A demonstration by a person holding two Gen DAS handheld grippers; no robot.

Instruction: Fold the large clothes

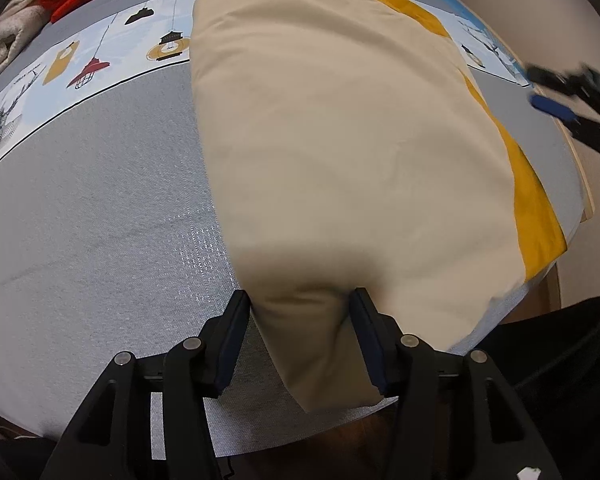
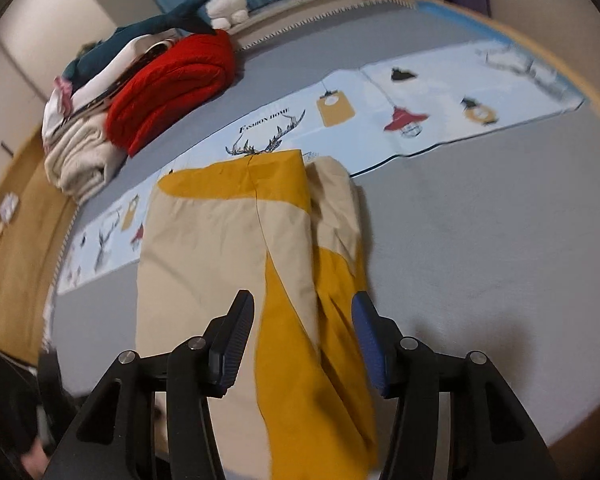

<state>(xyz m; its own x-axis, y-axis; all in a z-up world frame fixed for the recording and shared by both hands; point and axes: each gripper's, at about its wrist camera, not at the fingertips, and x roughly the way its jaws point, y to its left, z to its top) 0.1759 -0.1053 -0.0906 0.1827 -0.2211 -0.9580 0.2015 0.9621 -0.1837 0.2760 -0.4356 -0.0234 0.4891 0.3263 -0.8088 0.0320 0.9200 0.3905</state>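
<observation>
My left hand-held gripper (image 1: 300, 320) points down at the near end of the beige and yellow cloth (image 1: 340, 140), a bunched fold of beige between its half-spread jaws; whether the pads still press it I cannot tell. My right hand-held gripper (image 2: 302, 328) is spread, hovering above the cloth's yellow edge with nothing held. The cloth lies folded lengthwise on the grey bed (image 1: 100, 220), crossing a printed strip (image 2: 440, 96). A red blanket (image 2: 172, 88) sits far left.
</observation>
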